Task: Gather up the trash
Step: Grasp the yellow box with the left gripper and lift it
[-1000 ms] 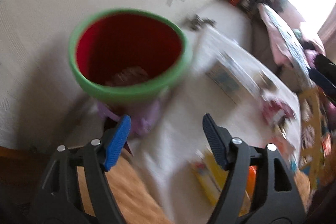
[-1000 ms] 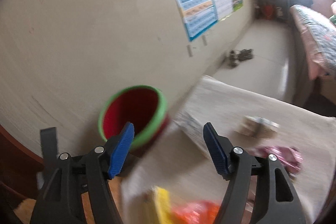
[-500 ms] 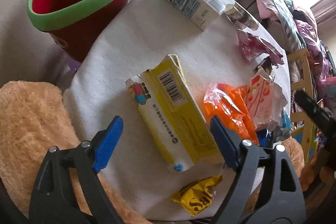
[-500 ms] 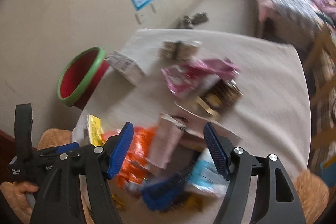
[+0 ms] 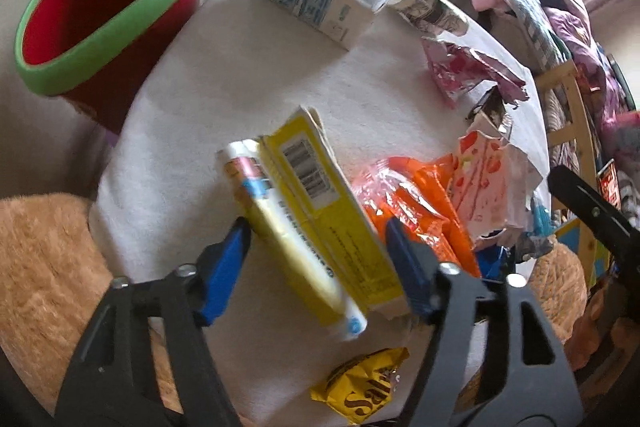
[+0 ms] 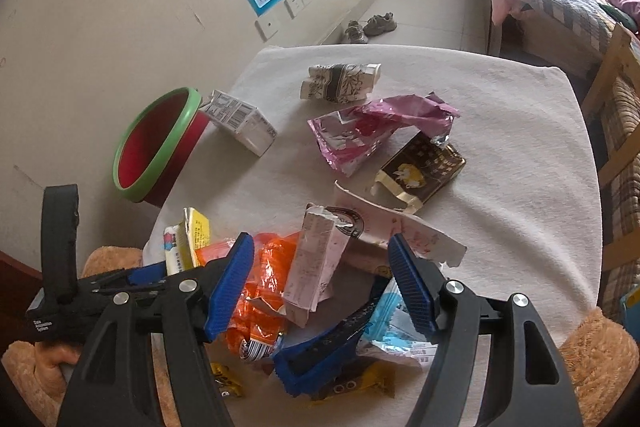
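Between the left gripper (image 5: pixel 318 241)'s closing jaws lies the yellow carton (image 5: pixel 320 215), pads apparently touching its sides.

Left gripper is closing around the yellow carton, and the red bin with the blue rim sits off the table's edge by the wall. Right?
Not quite: the bin's rim is green, not blue, as the left wrist view shows. The rest holds: the left gripper has been closing around the yellow carton, and the bin sits off the table's edge by the wall.
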The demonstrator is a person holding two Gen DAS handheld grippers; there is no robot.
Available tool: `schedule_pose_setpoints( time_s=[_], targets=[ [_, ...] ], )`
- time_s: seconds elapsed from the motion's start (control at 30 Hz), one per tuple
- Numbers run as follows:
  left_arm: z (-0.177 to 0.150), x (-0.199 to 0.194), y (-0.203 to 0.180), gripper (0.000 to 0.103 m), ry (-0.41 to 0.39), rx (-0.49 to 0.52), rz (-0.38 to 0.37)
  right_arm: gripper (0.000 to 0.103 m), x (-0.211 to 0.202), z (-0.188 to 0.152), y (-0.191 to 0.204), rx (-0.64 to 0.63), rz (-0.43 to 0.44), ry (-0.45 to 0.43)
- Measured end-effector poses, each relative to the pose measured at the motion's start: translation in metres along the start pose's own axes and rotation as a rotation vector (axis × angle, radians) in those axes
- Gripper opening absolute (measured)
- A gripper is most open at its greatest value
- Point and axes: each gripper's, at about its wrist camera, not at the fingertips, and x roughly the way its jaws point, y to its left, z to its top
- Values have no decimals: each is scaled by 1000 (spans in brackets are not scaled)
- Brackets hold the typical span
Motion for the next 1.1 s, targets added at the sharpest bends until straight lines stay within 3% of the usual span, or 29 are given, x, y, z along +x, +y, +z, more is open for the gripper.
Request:
schedule_pose_setpoints(
  time_s=[0.07,0.3,0.43,0.5,0.63,0.83,0.9,0.97,1.1],
  targets=[
    [6,-4,1,45,-12,23,5,67,-1,1,2,-5,-1,-2],
    [25,-10,9,40,-35,39,42,67,-4,3,9,-27,-4,1],
    [22,-8,7,52,-35,64,76,68,-3,4,14,-35,4,15],
    [18,-8,9,55,-34,59,69,73,-1,3,20,-47,12,42],
    [12,-5,9,67,-25,52,50,74,8,0,35,-73,65,91],
    [4,10,6,68,40,43,-6,73,30,-13,58,-137,122,208],
    [1,15,6,68,48,46,3,72,35,-16,62,-156,104,239],
    [0,19,12,48,64,24,-13,72,39,-19,61,-146,124,261],
    [3,11,20,42,33,7,-17,72,38,-19,58,-134,134,259]
  ],
)
